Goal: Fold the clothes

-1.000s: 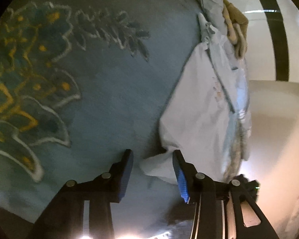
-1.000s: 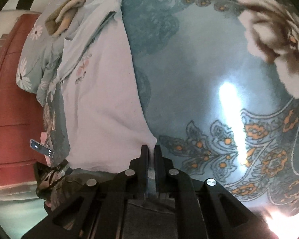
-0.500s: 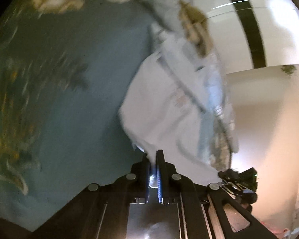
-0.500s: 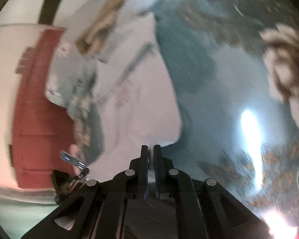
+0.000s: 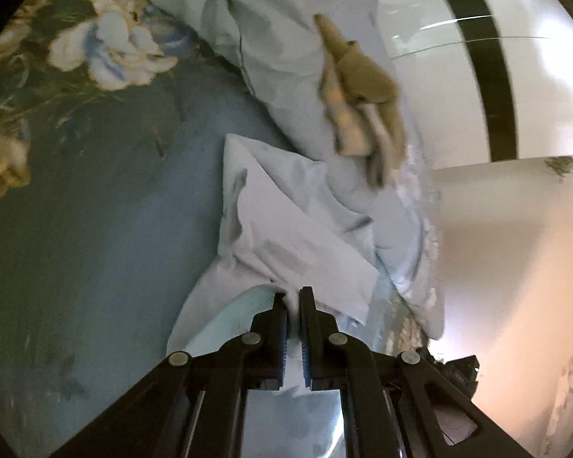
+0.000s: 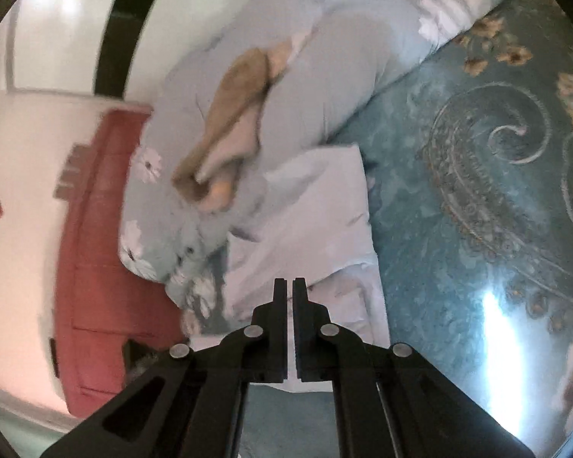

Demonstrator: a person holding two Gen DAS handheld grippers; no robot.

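Your left gripper (image 5: 293, 293) was pinched on the white shirt (image 5: 286, 229), folded over on the blue bedspread (image 5: 95, 248) beside the pillow (image 6: 324, 76). Your right gripper (image 6: 290, 284) was tight together, probably pinching the shirt's edge too.

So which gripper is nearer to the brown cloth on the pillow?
Neither clearly. The left gripper has the brown cloth ahead to its right; the right gripper has it ahead to its left.
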